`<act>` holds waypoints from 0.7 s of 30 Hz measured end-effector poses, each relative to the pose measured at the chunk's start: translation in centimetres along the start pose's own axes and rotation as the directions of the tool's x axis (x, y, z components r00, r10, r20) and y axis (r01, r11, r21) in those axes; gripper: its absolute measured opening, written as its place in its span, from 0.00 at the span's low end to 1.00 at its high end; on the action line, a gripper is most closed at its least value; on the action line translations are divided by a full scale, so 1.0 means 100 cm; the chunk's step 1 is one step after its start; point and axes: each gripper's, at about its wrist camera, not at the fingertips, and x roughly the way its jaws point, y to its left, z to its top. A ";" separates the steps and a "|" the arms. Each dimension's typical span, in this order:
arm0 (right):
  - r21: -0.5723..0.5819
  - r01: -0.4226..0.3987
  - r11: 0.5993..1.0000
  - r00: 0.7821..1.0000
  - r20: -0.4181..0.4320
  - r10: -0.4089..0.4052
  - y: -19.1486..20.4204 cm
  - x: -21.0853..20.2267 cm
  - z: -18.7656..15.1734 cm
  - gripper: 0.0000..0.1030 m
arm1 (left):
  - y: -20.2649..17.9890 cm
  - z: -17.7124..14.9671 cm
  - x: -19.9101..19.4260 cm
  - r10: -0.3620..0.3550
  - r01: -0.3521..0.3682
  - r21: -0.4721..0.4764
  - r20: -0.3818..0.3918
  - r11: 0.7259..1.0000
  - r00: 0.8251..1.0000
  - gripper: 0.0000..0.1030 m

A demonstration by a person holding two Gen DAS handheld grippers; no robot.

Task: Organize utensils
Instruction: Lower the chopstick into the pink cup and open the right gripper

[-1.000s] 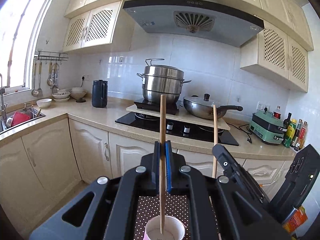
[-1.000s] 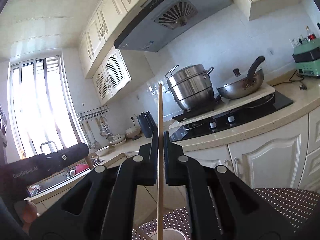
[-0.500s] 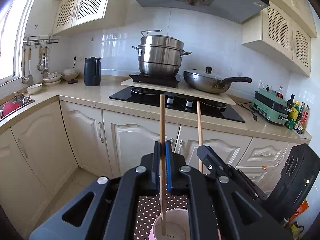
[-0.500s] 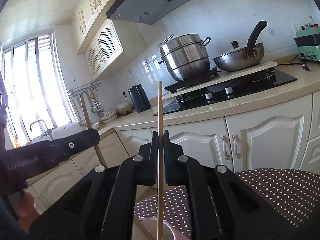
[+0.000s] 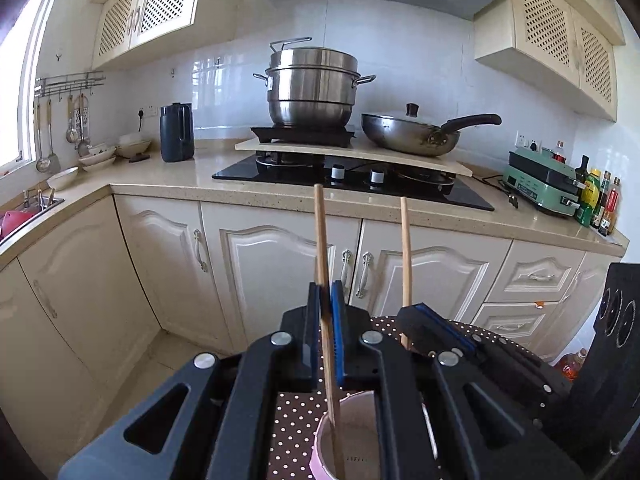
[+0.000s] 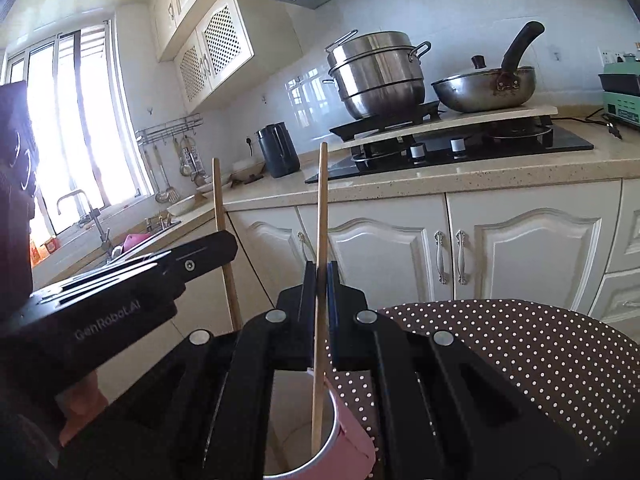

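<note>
My left gripper point(image 5: 325, 292) is shut on a wooden chopstick point(image 5: 322, 248) held upright, its lower end inside a pink cup point(image 5: 352, 440) on the polka-dot table point(image 5: 296, 432). My right gripper point(image 6: 321, 274) is shut on a second wooden chopstick point(image 6: 321, 208), its lower end inside the same pink cup point(image 6: 344, 436). Each gripper shows in the other's view: the right one point(image 5: 440, 328) beside mine with its chopstick point(image 5: 406, 256), the left one point(image 6: 192, 256) with its chopstick point(image 6: 220, 216).
The brown polka-dot table point(image 6: 520, 352) stands in front of cream kitchen cabinets point(image 5: 280, 264). The counter holds a hob point(image 5: 352, 180), steel steamer pot point(image 5: 312, 88), wok point(image 5: 416, 136), kettle point(image 5: 177, 132) and green appliance point(image 5: 544, 184). A sink point(image 6: 132, 240) is at the left.
Both grippers have moved down with their chopsticks. The chopstick tips now reach deeper into the pink cup, and the cup appears larger in both views.
</note>
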 end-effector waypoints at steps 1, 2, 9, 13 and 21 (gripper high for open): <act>-0.009 0.001 1.000 1.000 -0.020 -0.001 0.002 0.000 -0.001 0.06 | -0.001 -0.001 -0.003 0.001 -0.001 0.005 0.005 1.000 1.000 0.06; -0.014 0.007 1.000 1.000 -0.029 -0.008 0.003 -0.004 -0.003 0.06 | -0.002 -0.001 -0.005 -0.007 0.007 0.010 0.010 1.000 1.000 0.06; -0.017 0.035 0.999 0.996 -0.080 -0.036 0.003 -0.022 -0.005 0.06 | -0.013 -0.006 -0.015 0.019 -0.020 0.044 0.032 0.999 0.999 0.07; -0.023 0.053 0.998 0.991 -0.122 -0.055 -0.003 -0.027 -0.007 0.08 | -0.011 -0.009 -0.012 0.025 -0.025 0.013 -0.001 1.000 1.000 0.07; -0.072 0.061 0.996 0.980 -0.185 -0.074 -0.002 -0.042 -0.004 0.11 | -0.011 -0.021 -0.013 0.066 -0.066 -0.012 -0.028 0.998 0.997 0.24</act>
